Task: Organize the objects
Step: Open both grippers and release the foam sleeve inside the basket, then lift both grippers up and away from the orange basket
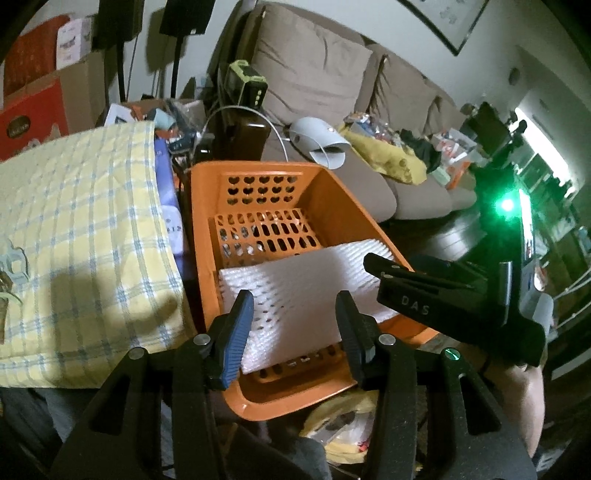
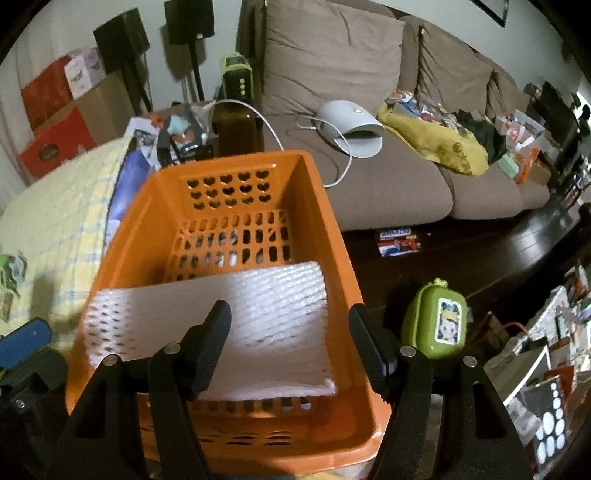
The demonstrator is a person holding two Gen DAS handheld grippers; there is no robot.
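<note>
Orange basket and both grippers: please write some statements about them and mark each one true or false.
1. The orange basket holds a white foam sheet. True.
2. The left gripper grips the sheet. False: its jaws stand apart above it, empty.
3. The right gripper is empty. True.
4. The green case lies inside the basket. False: it sits outside, to its right.
5. The basket walls have heart-shaped holes. True.

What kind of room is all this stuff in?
Most likely a cluttered home living room: a long brown sofa strewn with belongings, speakers on stands, and an orange basket for tidying.
</note>
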